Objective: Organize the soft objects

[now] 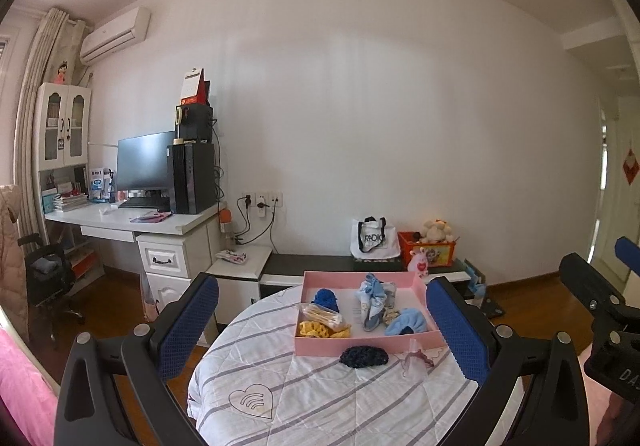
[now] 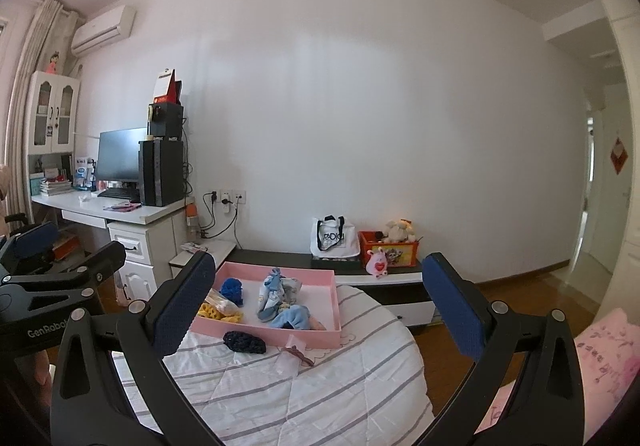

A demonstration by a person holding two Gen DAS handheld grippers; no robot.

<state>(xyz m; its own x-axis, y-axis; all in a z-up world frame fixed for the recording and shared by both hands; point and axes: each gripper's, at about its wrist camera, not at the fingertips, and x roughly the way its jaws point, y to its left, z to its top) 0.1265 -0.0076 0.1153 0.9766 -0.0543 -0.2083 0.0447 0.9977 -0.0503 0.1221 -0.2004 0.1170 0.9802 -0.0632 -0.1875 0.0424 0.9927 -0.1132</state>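
A pink tray point(image 1: 418, 288) point(image 2: 332, 306) lies on a striped quilt point(image 1: 320, 398) point(image 2: 300, 398). In it are a blue knit ball point(image 1: 326, 298) point(image 2: 232, 289), a bag of cotton swabs point(image 1: 322, 317), a yellow piece point(image 1: 320, 330) point(image 2: 212, 313), patterned baby socks point(image 1: 374, 296) point(image 2: 276, 292) and a light blue soft piece point(image 1: 406, 322) point(image 2: 294, 317). A dark navy knit piece point(image 1: 365, 357) point(image 2: 245, 342) and a clear bag with a hair clip point(image 1: 416, 360) point(image 2: 294, 356) lie on the quilt before the tray. My left gripper point(image 1: 322, 330) and right gripper point(image 2: 316, 310) are open, empty, held back from the tray.
A desk with a monitor and computer tower point(image 1: 192, 177) point(image 2: 160, 171) stands at left. A low black-and-white bench point(image 1: 320, 266) point(image 2: 360, 278) carries a tote bag point(image 1: 374, 240) and an orange toy box point(image 1: 426, 248). A doorway is at right.
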